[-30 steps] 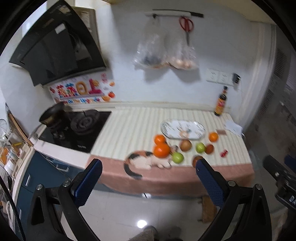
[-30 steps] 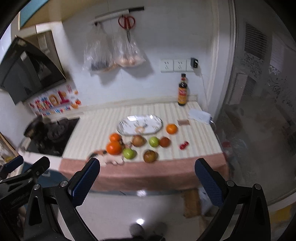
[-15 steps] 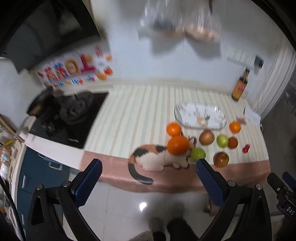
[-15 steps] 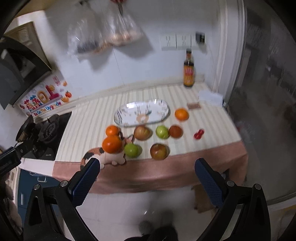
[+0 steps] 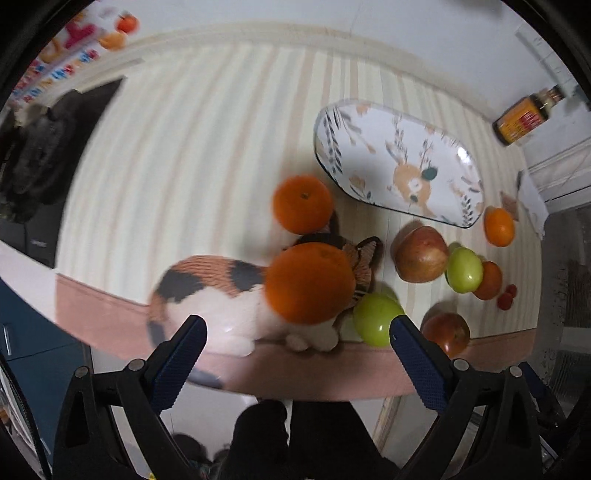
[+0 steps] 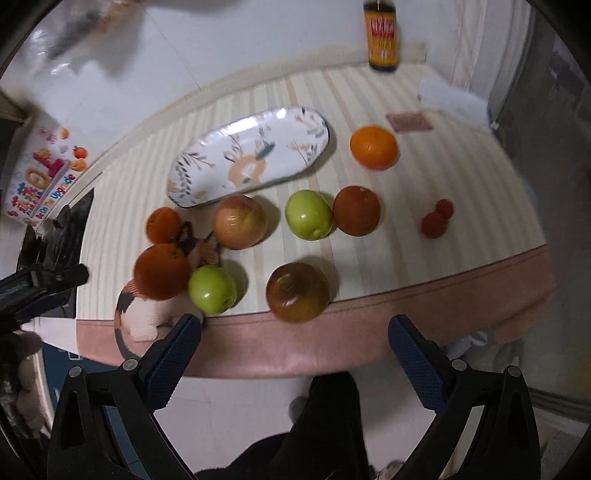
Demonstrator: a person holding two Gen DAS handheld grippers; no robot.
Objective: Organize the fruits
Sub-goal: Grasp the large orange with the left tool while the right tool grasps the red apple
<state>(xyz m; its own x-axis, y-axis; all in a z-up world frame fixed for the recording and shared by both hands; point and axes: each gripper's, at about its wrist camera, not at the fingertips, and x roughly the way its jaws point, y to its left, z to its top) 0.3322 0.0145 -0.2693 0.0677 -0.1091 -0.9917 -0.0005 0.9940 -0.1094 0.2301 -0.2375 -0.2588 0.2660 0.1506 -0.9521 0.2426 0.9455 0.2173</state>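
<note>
Several fruits lie loose on a striped counter. A big orange (image 5: pixel 309 283) sits on a cat-print mat (image 5: pixel 221 295), with a smaller orange (image 5: pixel 303 204) behind it. A green apple (image 5: pixel 376 318) and a red apple (image 5: pixel 446 332) lie near the front edge. An empty oval flower-print plate (image 5: pixel 373 140) lies behind; it also shows in the right wrist view (image 6: pixel 207 166). My left gripper (image 5: pixel 295 352) is open and empty, just in front of the big orange. My right gripper (image 6: pixel 293 349) is open and empty, in front of the dark red apple (image 6: pixel 297 291).
A dark sauce bottle (image 6: pixel 382 35) stands at the back wall. A black stove (image 5: pixel 37 162) is at the left. Small red fruits (image 6: pixel 436 219) and a far orange (image 6: pixel 373 147) lie to the right. The counter's pink front edge (image 6: pixel 369 332) runs below the fruits.
Both grippers have moved in much closer to the counter and tilted down over the fruits. Both stay open and empty.
</note>
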